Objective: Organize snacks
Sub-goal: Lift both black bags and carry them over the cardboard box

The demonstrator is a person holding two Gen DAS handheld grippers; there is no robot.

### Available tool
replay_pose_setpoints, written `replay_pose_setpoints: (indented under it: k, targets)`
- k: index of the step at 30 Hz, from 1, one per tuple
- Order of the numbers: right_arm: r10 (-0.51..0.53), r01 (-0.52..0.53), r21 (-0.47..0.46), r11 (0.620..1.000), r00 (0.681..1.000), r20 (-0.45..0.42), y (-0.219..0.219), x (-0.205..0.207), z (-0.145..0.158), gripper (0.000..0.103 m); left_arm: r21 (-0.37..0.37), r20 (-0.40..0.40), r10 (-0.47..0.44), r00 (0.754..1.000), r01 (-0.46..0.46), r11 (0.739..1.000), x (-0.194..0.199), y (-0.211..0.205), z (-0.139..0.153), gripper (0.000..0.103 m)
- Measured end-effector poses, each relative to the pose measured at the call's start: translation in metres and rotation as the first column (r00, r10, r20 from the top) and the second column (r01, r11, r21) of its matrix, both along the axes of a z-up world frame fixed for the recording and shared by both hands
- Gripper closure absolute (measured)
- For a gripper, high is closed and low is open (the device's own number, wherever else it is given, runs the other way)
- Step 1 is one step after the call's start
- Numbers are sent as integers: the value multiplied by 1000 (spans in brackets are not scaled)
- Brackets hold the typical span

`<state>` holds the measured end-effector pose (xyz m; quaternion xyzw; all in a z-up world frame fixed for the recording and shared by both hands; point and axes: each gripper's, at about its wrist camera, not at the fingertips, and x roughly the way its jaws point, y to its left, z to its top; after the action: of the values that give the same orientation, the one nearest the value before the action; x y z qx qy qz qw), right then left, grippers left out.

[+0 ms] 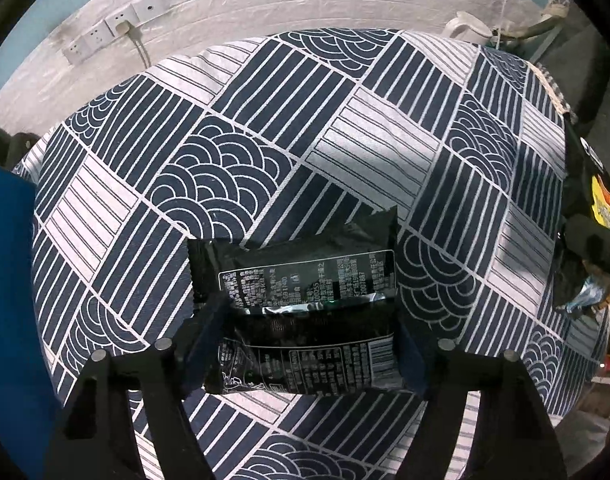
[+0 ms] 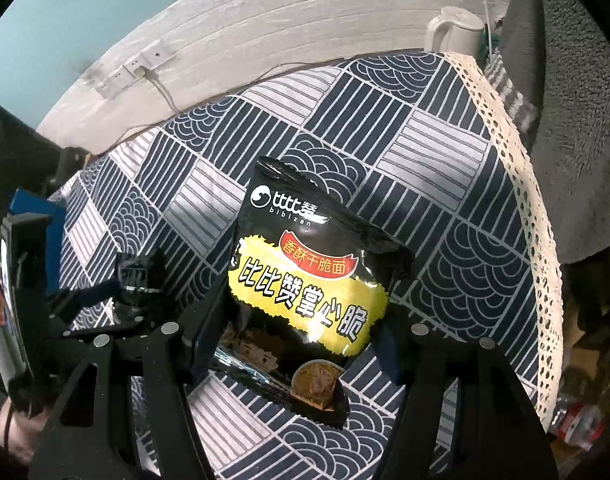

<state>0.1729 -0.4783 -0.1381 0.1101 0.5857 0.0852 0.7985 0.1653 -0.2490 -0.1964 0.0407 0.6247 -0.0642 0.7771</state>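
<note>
My left gripper (image 1: 305, 344) is shut on a black snack packet (image 1: 301, 300), back side up with white print, held just above the patterned tablecloth (image 1: 225, 140). My right gripper (image 2: 293, 344) is shut on a black and yellow crispy-noodle packet (image 2: 305, 280), front side up, tilted, above the cloth. In the right wrist view the left gripper (image 2: 105, 292) with its black packet (image 2: 139, 276) shows at the left. In the left wrist view the right gripper (image 1: 597, 240) and its packet (image 1: 605, 204) show at the right edge.
The table has a navy and white tablecloth with a lace edge (image 2: 517, 184) on the right. A white kettle (image 2: 453, 32) stands at the far right corner. Wall sockets (image 1: 113, 28) with a cable sit on the white brick wall behind. A blue object (image 1: 9, 280) is at the left.
</note>
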Motion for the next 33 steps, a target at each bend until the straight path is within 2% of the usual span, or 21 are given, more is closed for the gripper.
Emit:
replay_pose_setpoints:
  k: [9, 18, 21, 33]
  targets:
    - [34, -34, -4, 999, 999, 13, 14, -3, 11, 38, -38, 14, -22, 1000, 22, 999, -10, 24, 16, 28]
    - [91, -89, -34, 995, 995, 49, 38, -12, 34, 38, -42, 88, -52, 995, 56, 998, -26, 50, 60, 28]
    - [112, -109, -51, 993, 992, 61, 46, -16, 43, 38, -36, 108, -57, 993, 61, 997, -26, 51, 72, 28]
    - [210, -198, -97, 975, 970, 125, 80, -32, 82, 39, 8, 209, -92, 973, 93, 996, -46, 96, 125, 28]
